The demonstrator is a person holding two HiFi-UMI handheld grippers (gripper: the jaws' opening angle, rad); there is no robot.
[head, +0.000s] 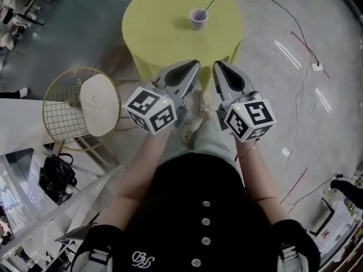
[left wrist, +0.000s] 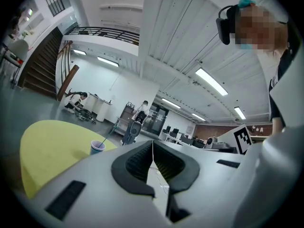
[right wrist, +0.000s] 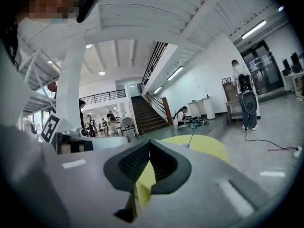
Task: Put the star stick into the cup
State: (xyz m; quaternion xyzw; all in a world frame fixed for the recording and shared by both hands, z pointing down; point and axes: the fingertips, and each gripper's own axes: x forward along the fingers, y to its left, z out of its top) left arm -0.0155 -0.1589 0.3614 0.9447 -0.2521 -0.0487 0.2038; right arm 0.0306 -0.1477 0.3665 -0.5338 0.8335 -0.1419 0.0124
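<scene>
Already star stick [head: 213,1] leans in cup [head: 198,17], twelve o'clock on desk [head: 159,33]; my left claw [head: 194,66] and right claw [head: 218,67] both clenched empty, held back since job looks done.

Open table top ahead, clutter on the left

The round yellow table [head: 161,35] is bare across its near half. Only the cup [head: 198,17] stands near its far edge, and the star stick [head: 213,1] slants out of it up and to the right. The left gripper [head: 194,67] and right gripper [head: 219,67], both closed, hang side by side by the near edge with a narrow gap between them. A wire chair [head: 76,109] stands just left of the table, with a black bag [head: 57,179] nearer. Cables [head: 300,44] trail over the floor on the right.
</scene>
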